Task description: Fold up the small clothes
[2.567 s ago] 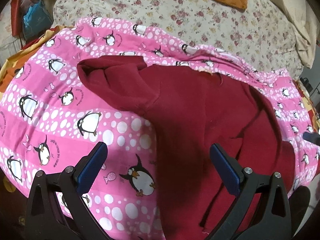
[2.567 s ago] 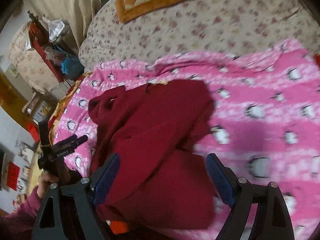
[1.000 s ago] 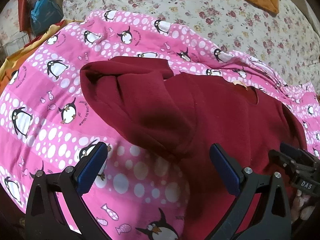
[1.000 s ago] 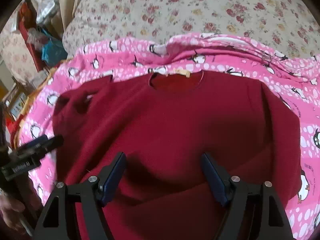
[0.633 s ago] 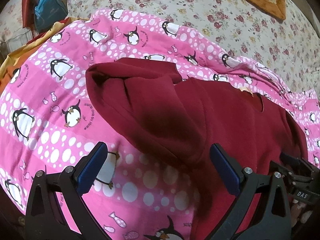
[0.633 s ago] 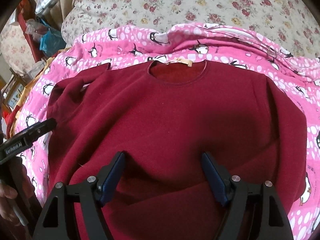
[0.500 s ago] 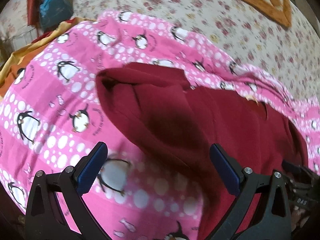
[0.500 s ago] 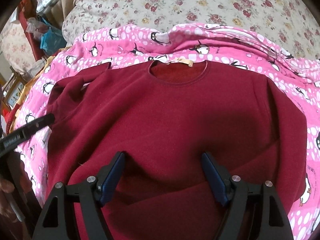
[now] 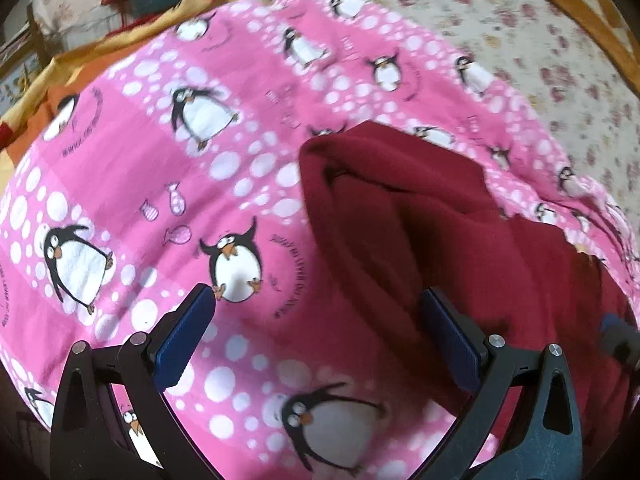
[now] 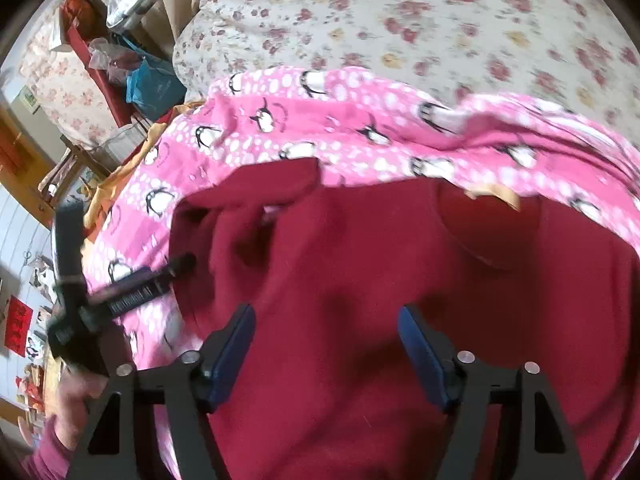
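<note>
- The right hand-held gripper (image 10: 326, 350) is hanging low over the body of the sweater (image 10: 400, 280), its jaws spread wide with nothing between them, only red cloth showing below.
- The left hand-held gripper (image 9: 316, 340) is also standing wide open and empty; its right finger (image 9: 450, 344) is sitting at the sweater's near edge, though whether it is touching the cloth I cannot tell, while its left finger is hovering over bare blanket (image 9: 120, 160).
- The sweater is lying face up on the pink penguin blanket on the bed, with its neck opening (image 10: 480, 224) pointing away from the person.
- Judging by how it lies, folding is barely starting: the body is looking spread and fairly smooth, but the left sleeve (image 9: 380, 200) is lying bunched in a rumpled heap beside the body, not yet laid over it.
- No crease is showing across the body, so the sleeve folds and the body folds all seem to be waiting.
- Open blanket is stretching well out to the left of the sleeve, giving room to draw it out or swing it inward.
- Beyond the collar the blanket is rumpling up, and past it the flowered bedspread (image 10: 440, 20) is running on, so room is there too.
- Off the bed's left edge, bags and clutter (image 10: 152, 84) are standing well apart from the work.
</note>
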`<act>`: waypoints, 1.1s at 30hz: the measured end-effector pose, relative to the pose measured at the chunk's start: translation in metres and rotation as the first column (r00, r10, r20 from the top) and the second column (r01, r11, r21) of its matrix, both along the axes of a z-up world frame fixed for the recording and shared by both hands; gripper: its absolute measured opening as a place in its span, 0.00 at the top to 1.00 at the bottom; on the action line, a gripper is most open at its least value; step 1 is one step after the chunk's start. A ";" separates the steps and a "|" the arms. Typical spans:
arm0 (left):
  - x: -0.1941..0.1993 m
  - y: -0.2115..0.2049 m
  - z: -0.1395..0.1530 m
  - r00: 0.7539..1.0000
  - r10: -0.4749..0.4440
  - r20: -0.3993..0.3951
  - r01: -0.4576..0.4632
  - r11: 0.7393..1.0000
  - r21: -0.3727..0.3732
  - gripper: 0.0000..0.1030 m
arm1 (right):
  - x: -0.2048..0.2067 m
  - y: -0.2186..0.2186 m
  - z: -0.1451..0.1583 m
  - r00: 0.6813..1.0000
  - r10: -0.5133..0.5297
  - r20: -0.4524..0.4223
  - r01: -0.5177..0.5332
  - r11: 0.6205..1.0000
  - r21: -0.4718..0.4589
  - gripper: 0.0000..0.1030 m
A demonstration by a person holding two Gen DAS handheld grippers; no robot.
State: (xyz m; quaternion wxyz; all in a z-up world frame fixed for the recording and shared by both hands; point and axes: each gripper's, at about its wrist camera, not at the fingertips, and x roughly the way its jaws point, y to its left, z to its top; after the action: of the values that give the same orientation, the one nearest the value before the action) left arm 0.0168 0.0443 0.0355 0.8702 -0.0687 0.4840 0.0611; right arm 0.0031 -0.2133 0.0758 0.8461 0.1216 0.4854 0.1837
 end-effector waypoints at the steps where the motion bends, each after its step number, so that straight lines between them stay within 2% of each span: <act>1: 0.001 0.002 -0.004 1.000 0.005 -0.005 -0.005 1.000 -0.005 0.01 | 0.007 0.005 0.000 1.000 0.005 -0.002 -0.005 1.000 0.010 0.35; 10: 0.000 0.005 -0.017 1.000 0.005 -0.009 -0.005 1.000 -0.011 0.01 | 0.072 0.050 -0.010 0.999 0.045 -0.002 -0.045 0.999 -0.001 0.35; 20: 0.001 0.007 -0.020 1.000 0.009 0.008 -0.009 1.000 -0.029 0.01 | 0.133 0.074 -0.035 0.998 0.050 -0.025 -0.051 0.997 -0.057 0.35; 33: 0.000 0.008 -0.023 1.000 0.006 0.021 -0.006 1.000 -0.024 0.01 | 0.171 0.089 -0.069 0.995 0.027 -0.093 -0.036 0.994 -0.101 0.35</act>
State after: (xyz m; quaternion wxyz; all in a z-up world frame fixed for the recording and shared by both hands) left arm 0.0170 0.0520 0.0125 0.8742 -0.0812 0.4754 0.0572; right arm 0.1744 -0.1244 0.0064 0.8251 0.0784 0.5342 0.1661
